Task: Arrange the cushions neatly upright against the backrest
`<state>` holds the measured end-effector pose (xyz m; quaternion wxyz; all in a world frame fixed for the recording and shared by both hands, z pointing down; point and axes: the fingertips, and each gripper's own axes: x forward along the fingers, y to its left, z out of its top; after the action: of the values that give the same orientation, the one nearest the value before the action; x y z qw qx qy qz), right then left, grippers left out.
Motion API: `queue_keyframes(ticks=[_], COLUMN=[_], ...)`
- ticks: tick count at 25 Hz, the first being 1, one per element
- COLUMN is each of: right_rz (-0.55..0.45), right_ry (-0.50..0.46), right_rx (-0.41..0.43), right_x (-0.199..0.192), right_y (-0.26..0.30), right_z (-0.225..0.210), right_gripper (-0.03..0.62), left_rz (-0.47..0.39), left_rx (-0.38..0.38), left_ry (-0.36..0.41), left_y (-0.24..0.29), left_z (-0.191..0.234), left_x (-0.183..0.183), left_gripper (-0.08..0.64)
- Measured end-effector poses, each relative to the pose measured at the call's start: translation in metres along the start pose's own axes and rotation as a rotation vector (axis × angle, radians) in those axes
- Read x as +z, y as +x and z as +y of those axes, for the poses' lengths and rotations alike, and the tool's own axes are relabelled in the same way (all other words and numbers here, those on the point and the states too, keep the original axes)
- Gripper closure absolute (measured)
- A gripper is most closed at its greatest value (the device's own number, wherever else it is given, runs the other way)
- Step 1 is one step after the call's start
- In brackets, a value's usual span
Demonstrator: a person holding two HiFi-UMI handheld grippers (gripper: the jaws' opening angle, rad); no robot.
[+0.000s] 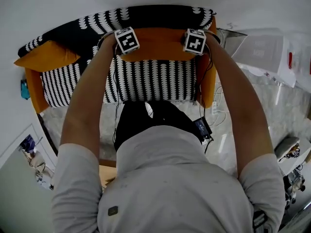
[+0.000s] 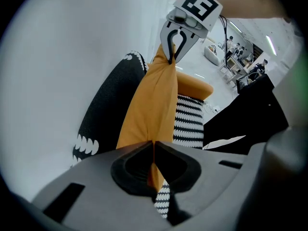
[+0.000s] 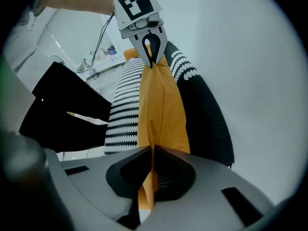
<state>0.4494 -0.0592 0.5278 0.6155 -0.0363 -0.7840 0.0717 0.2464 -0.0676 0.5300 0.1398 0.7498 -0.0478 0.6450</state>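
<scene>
Orange cushion (image 1: 155,45) is held stretched by its top edge, upright, just in front of the black patterned backrest (image 1: 160,14) and above the striped seat (image 1: 150,81). Whether its lower edge already rests on the seat cannot be told. One top corner is pinched by the left gripper (image 2: 153,163) and the other by the right gripper (image 3: 153,171). In both gripper views the fingers (image 2: 126,170) are seen clenched on a thin fold of orange fabric, and the opposite gripper is visible at the far corner. Both grippers are pointed steeply down. A second cushion (image 1: 46,56), also orange, is noted at the left end of the sofa, lying tilted by the arm and not set upright. Step judged in hand: placing the held cushion against the backrest, roughly centred. Task judged part done at most. The next move is judged to call for the cushion to be lowered until its base is seated, then pressed back so that it leans on the backrest. Both corners should then be let go together, so that it is not pulled askew or tipped forward. The second cushion would then be taken up.
</scene>
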Motion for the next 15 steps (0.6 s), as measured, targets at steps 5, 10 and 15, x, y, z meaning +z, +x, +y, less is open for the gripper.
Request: queue_keyframes(ticks=[5, 10, 15], right_rz=[-0.001, 0.002, 0.001], right_ry=[0.006, 0.015, 0.020], right_rx=[-0.013, -0.018, -0.028], right_x=[0.007, 0.009, 0.012], right_y=[0.000, -0.001, 0.007], right_z=[-0.017, -0.041, -0.061], right_gripper=[0.565, 0.565, 0.565], left_rz=[-0.026, 0.002, -0.051], left_rx=[0.025, 0.019, 0.045], left_ry=[0.027, -0.008, -0.018], left_y=[-0.005, -0.004, 0.002], left_z=[0.020, 0.039, 0.062], left_x=[0.006, 0.002, 0.010], left_gripper=[0.541, 0.541, 0.541])
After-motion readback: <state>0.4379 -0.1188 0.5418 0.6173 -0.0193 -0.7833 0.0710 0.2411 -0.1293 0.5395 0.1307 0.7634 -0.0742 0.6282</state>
